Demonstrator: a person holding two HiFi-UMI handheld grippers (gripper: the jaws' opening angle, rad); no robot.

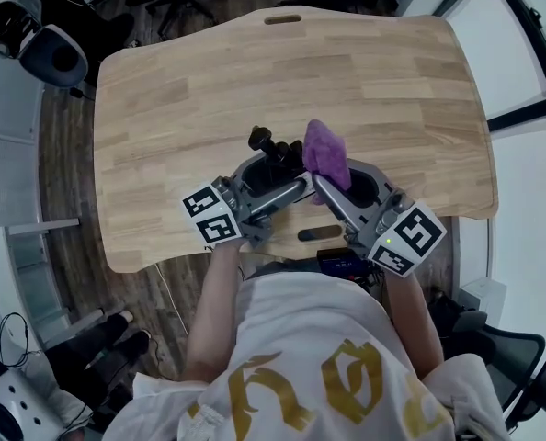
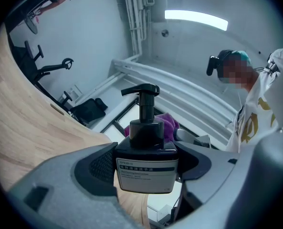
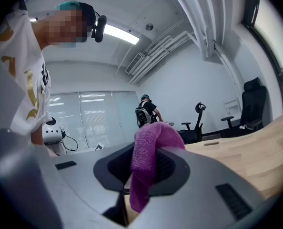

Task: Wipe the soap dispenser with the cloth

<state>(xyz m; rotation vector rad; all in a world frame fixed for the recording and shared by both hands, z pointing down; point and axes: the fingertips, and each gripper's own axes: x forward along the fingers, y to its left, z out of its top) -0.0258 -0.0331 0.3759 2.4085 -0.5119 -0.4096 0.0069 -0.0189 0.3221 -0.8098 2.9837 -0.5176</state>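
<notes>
Soap dispenser (image 2: pixel 142 128) clamped in left gripper (image 2: pixel 147 162), pump end toward table's (image 1: pixel 209 81) far edge.
Cloth (image 3: pixel 153 140) pinched in right gripper (image 3: pixel 146 168); label (image 2: pixel 146 176) shown only by left gripper view.

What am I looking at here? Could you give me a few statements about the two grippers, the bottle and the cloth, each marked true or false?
1. The left gripper is shut on the soap dispenser. True.
2. The right gripper is empty. False: it is shut on the cloth.
3. The cloth is purple. True.
4. The soap dispenser has a white pump head. False: the pump head is black, like the top of the bottle.
5. The table has a light wooden top. True.
</notes>
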